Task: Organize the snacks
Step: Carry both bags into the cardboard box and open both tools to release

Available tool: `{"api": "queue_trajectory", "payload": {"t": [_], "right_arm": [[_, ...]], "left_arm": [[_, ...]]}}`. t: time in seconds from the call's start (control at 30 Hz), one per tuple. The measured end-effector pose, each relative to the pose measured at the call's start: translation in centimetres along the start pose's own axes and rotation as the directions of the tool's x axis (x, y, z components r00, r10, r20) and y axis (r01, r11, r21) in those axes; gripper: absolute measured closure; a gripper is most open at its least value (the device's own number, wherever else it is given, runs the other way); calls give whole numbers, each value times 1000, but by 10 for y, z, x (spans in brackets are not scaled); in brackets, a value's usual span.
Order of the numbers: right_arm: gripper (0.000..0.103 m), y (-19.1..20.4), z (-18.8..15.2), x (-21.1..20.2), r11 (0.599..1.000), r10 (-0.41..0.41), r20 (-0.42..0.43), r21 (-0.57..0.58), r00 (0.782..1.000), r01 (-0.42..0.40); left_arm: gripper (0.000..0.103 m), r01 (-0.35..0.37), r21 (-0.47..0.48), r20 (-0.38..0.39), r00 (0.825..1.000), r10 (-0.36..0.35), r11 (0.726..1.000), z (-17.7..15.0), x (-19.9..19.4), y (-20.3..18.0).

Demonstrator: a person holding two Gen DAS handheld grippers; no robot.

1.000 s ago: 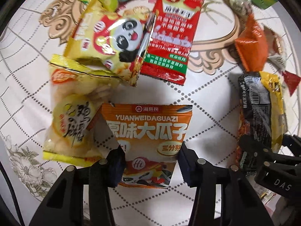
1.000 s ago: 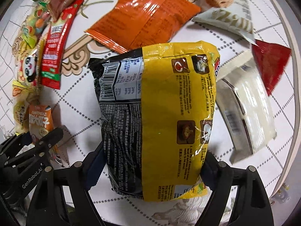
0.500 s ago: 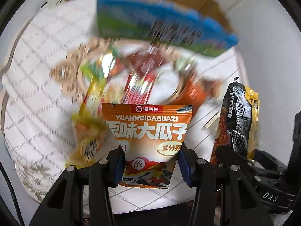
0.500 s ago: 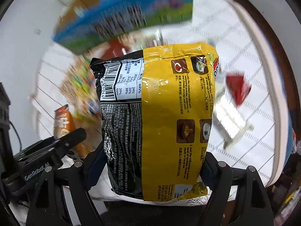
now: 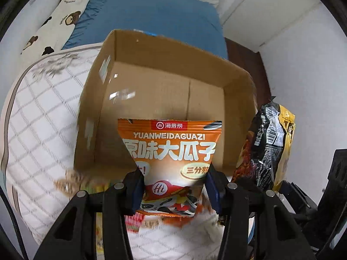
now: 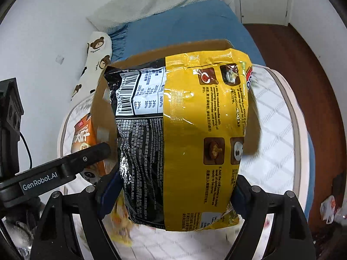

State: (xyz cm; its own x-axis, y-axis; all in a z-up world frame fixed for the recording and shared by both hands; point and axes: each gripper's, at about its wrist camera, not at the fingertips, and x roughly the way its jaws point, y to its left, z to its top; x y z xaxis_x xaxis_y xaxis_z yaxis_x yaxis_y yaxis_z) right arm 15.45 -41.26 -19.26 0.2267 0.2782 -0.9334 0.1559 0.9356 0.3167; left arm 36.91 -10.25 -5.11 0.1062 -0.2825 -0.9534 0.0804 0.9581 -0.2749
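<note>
An orange sunflower-seed packet is pinched by its lower half in the left gripper, the jaws closed against its two side edges. A black-and-yellow noodle pack is clamped the same way in the right gripper. Both are held in front of an open cardboard box, the seed packet before its near wall, the noodle pack to the right of that wall and hiding most of the box from the right wrist camera.

Several risks can be judged from here. The glossy film is gripped only at the edges, so either pack could slide out if tilted or shaken. If the grippers are opened before the near wall is cleared, the packs would likely fall in front of the box. The noodle pack is wide against the opening, and the wall may be snagged or the light box pushed away.

The box rests on a bench under a white quilted cloth. Behind the box a bed with a blue sheet and a bear-print pillow are seen, with white walls and dark wood flooring to the right of it.
</note>
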Motion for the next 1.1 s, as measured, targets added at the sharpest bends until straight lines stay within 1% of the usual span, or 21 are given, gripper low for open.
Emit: {"api": "queue_trajectory", "payload": {"t": [0.03,0.1,0.2,0.27,0.4,0.43,0.5,0.57,0.6,0.63,0.67,0.7,0.73,0.83,1.0,1.07,1.1], "right_arm": [[16,-7,11,12,1000,-7,-10,-2,1000,7],[16,-8,37,54,1000,-13,-45,-9,999,13],[16,-21,69,98,1000,-25,-96,-10,995,24],[16,-25,86,117,999,-32,-125,-13,992,31],[16,-33,107,149,1000,-19,-174,-4,985,18],[16,-36,116,164,1000,-17,-181,1,983,18],[16,-44,121,178,1000,-9,-195,8,981,11],[15,-43,129,191,1000,-4,-208,8,978,5],[15,-44,130,194,1000,-1,-208,10,978,3],[14,-42,126,192,1000,5,-207,12,978,-3],[11,-45,127,196,1000,8,-212,14,977,-5],[5,-41,124,195,1000,0,-217,17,976,4],[4,-45,125,198,1000,-3,-219,14,976,6],[4,-61,126,200,1000,-24,-216,1,976,25],[4,-76,117,181,998,-57,-194,1,979,59],[4,-76,112,172,997,-83,-177,-6,981,83],[4,-80,111,168,996,-95,-166,-10,982,94]], "left_arm": [[57,-8,-11,-9,1000,8,1000,12,10,1],[57,-22,-34,-36,999,21,999,38,32,4],[57,-46,-57,-75,996,42,997,69,68,13],[57,-65,-65,-100,993,58,996,83,88,15],[57,-96,-72,-132,988,86,993,95,111,13],[56,-102,-72,-140,986,91,992,95,113,9],[56,-113,-76,-150,984,100,991,96,120,6],[55,-122,-66,-148,983,112,990,94,124,6],[54,-125,-62,-146,983,115,990,94,125,6],[46,-126,-53,-145,983,117,991,94,126,4],[29,-131,-44,-143,982,123,990,93,126,2],[19,-136,-38,-140,982,130,990,93,126,1],[14,-141,-32,-132,982,136,989,91,124,0],[14,-164,-3,-118,980,162,986,86,120,-4],[14,-191,23,-86,978,192,981,80,114,1],[14,-205,28,-62,977,206,978,75,106,2],[14,-213,32,-45,976,214,977,79,105,7]]}}
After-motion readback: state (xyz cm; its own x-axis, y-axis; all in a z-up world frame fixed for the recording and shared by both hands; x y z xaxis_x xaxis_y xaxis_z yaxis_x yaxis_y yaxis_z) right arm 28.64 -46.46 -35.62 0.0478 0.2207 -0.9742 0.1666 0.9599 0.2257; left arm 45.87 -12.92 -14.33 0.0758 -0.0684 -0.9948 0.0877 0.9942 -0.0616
